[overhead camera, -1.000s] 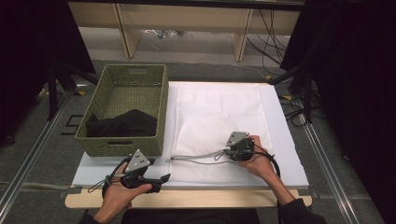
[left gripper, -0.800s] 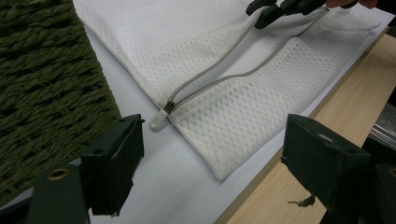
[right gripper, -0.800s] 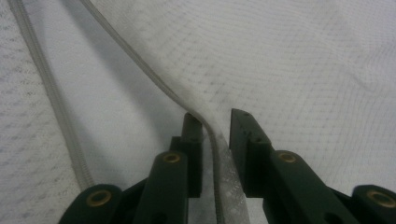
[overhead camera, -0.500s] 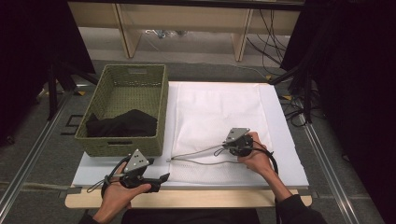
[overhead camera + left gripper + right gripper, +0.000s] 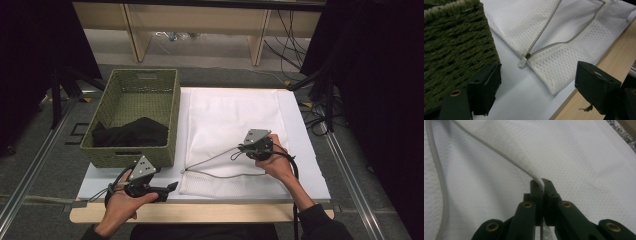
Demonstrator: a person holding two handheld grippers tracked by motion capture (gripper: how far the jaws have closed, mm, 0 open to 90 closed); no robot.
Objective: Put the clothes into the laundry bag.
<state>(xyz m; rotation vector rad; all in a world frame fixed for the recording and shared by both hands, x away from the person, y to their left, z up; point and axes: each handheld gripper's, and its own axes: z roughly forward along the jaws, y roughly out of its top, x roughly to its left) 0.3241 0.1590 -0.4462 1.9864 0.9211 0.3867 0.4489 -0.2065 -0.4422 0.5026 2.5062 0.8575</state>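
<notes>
A white mesh laundry bag [image 5: 230,112] lies flat on the white table top, its grey zipper undone along the near side. My right gripper [image 5: 241,148] is shut on the upper zipper edge [image 5: 499,152] and holds it raised off the lower layer, so the mouth gapes; the fabric is pinched between the jaws [image 5: 542,182]. The zipper pull [image 5: 522,62] rests at the bag's near left corner. My left gripper [image 5: 172,187] stands open above the table, beside the basket's corner, with nothing between its jaws [image 5: 537,80].
A green woven basket [image 5: 145,72] stands to the left of the bag with a black garment [image 5: 131,134] inside; its wall [image 5: 456,45] is close to my left jaw. The table's wooden front edge [image 5: 200,214] runs just below both hands.
My right gripper has closed on the zipper's upper edge and risen a little, pulling that edge up and widening the bag's mouth. The left gripper has stayed put.
</notes>
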